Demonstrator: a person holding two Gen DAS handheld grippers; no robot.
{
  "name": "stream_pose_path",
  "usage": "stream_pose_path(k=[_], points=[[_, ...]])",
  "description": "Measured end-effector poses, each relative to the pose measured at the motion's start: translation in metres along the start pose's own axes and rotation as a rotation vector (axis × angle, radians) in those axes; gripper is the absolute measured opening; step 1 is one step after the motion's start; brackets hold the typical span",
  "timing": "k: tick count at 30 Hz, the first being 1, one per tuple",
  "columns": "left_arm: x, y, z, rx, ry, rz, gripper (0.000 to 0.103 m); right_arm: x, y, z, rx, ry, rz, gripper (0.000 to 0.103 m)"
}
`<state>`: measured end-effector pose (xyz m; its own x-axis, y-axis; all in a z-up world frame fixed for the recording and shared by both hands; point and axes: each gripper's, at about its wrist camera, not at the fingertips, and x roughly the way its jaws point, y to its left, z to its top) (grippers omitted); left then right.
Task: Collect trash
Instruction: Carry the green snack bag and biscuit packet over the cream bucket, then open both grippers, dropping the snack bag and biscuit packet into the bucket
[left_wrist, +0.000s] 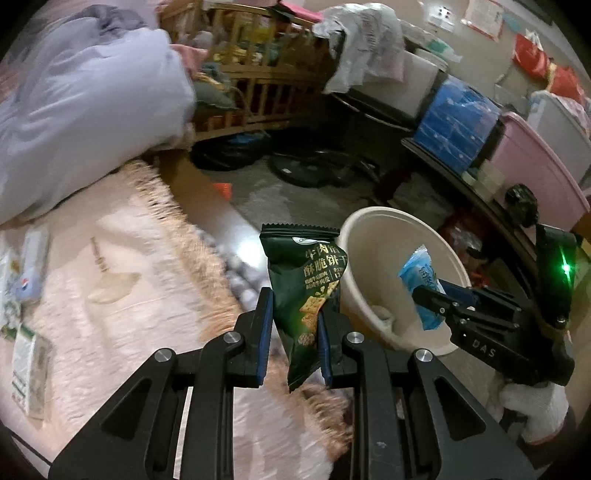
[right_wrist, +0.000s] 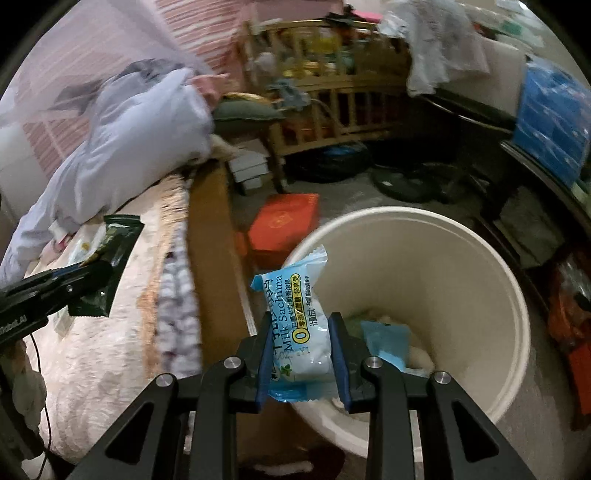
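My left gripper (left_wrist: 295, 314) is shut on a dark green cracker packet (left_wrist: 306, 291), held over the bed's fringed edge, just left of the cream trash bucket (left_wrist: 373, 225). My right gripper (right_wrist: 301, 343) is shut on a light blue Milk Sachima wrapper (right_wrist: 299, 325), held above the bucket's near-left rim (right_wrist: 517, 295). The bucket holds a blue wrapper (right_wrist: 388, 343) and white scraps. The right gripper with its blue wrapper (left_wrist: 421, 280) shows in the left wrist view; the left gripper with the green packet (right_wrist: 110, 258) shows in the right wrist view.
The bed has a pale pink blanket (left_wrist: 110, 295) with more wrappers at its left (left_wrist: 26, 369) and a lilac duvet (left_wrist: 85, 103). An orange box (right_wrist: 284, 221) lies on the floor behind the bucket. A wooden crib (right_wrist: 332, 92), storage bins (left_wrist: 535, 162) and a dark shelf surround the floor.
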<state>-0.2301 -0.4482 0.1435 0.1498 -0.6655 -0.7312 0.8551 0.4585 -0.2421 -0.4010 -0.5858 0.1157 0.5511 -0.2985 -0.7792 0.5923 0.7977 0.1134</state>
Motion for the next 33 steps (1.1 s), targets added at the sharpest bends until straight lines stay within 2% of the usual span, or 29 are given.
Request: stream_pose_path(k=[7, 11, 20, 22, 24, 26, 27, 28, 33], points=[[0.024, -0.028, 0.011, 0.034, 0.032, -0.054, 0.019, -0.001, -0.042, -0.008, 0.084, 0.006, -0.051, 0.027], [0.039, -0.041, 0.017, 0.030, 0.056, -0.111, 0.019, 0.002, -0.061, -0.013, 0.129, 0.016, -0.072, 0.027], [0.073, -0.063, 0.029, 0.001, 0.104, -0.218, 0.019, 0.010, -0.086, -0.019, 0.192, 0.039, -0.100, 0.027], [0.078, -0.067, 0.031, -0.005, 0.104, -0.237, 0.023, 0.011, -0.090, -0.020, 0.205, 0.042, -0.107, 0.027], [0.080, -0.068, 0.033, -0.017, 0.098, -0.258, 0.041, 0.011, -0.095, -0.021, 0.230, 0.041, -0.112, 0.027], [0.078, -0.065, 0.032, -0.037, 0.087, -0.275, 0.057, 0.012, -0.100, -0.022, 0.259, 0.040, -0.119, 0.033], [0.077, -0.064, 0.033, -0.046, 0.081, -0.281, 0.059, 0.012, -0.102, -0.022, 0.272, 0.040, -0.123, 0.044], [0.075, -0.062, 0.032, -0.048, 0.077, -0.277, 0.059, 0.012, -0.103, -0.023, 0.284, 0.040, -0.120, 0.046], [0.066, -0.052, 0.030, -0.049, 0.069, -0.225, 0.059, 0.014, -0.098, -0.025, 0.275, 0.048, -0.116, 0.047]])
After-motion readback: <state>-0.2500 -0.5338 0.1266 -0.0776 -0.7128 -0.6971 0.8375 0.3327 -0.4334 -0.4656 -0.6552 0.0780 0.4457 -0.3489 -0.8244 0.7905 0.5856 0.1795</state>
